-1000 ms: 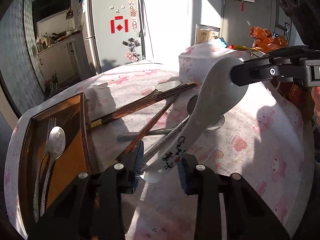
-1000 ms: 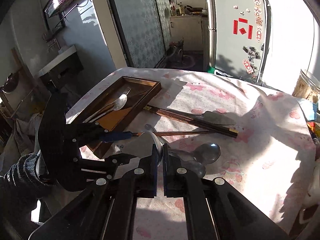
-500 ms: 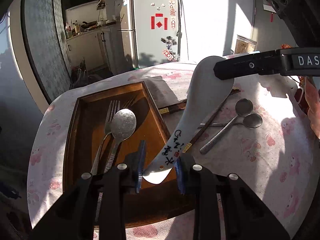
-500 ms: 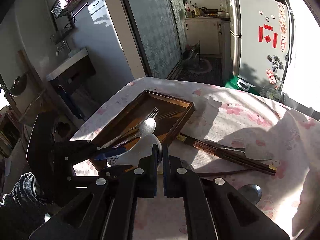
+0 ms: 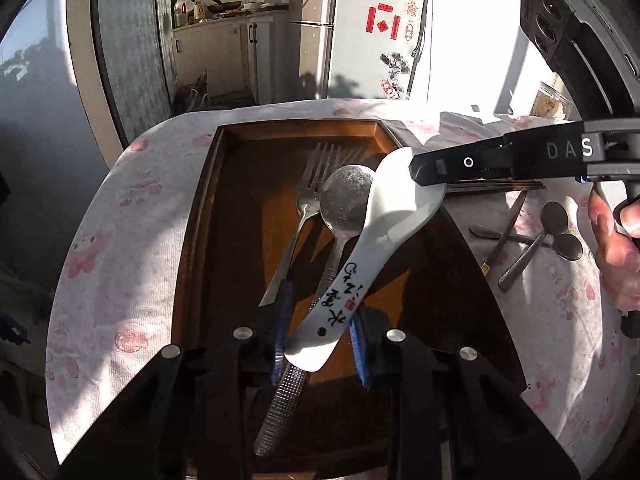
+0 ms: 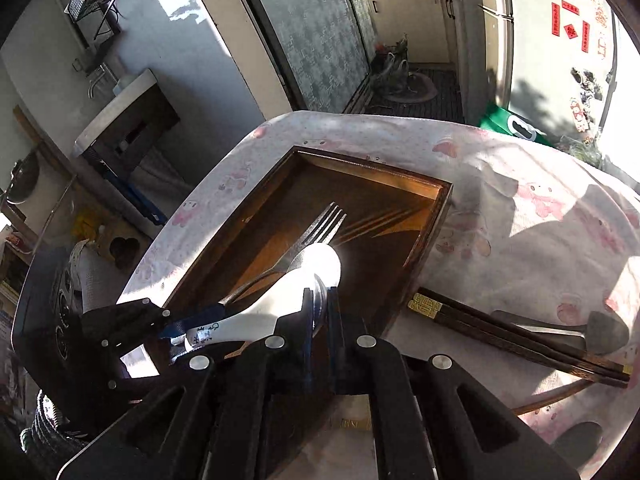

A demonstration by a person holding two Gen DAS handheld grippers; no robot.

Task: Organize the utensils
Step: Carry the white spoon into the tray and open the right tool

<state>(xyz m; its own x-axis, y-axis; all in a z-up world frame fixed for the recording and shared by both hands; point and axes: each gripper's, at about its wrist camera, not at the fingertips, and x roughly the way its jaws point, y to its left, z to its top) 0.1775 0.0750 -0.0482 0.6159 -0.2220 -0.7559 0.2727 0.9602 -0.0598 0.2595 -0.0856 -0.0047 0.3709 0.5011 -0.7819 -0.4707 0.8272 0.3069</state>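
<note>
A white ceramic spoon (image 5: 384,232) with black writing on its handle is held in the air over the wooden tray (image 5: 200,240). My left gripper (image 5: 320,332) is shut on the handle end. My right gripper (image 6: 320,308) is shut on the rim of the spoon's bowl (image 6: 316,268); it shows from the side in the left wrist view (image 5: 432,172). A metal fork (image 5: 308,200) and a metal spoon (image 5: 344,200) lie in the tray under the white spoon.
Dark chopsticks (image 6: 520,340) and a metal spoon (image 6: 600,332) lie on the pink-patterned cloth (image 6: 520,208) right of the tray. More metal spoons (image 5: 560,236) lie further right. The table's edge curves close behind the tray.
Both grippers have carried the white spoon left from over the cloth and loose utensils to over the tray. Both stay shut on it.
</note>
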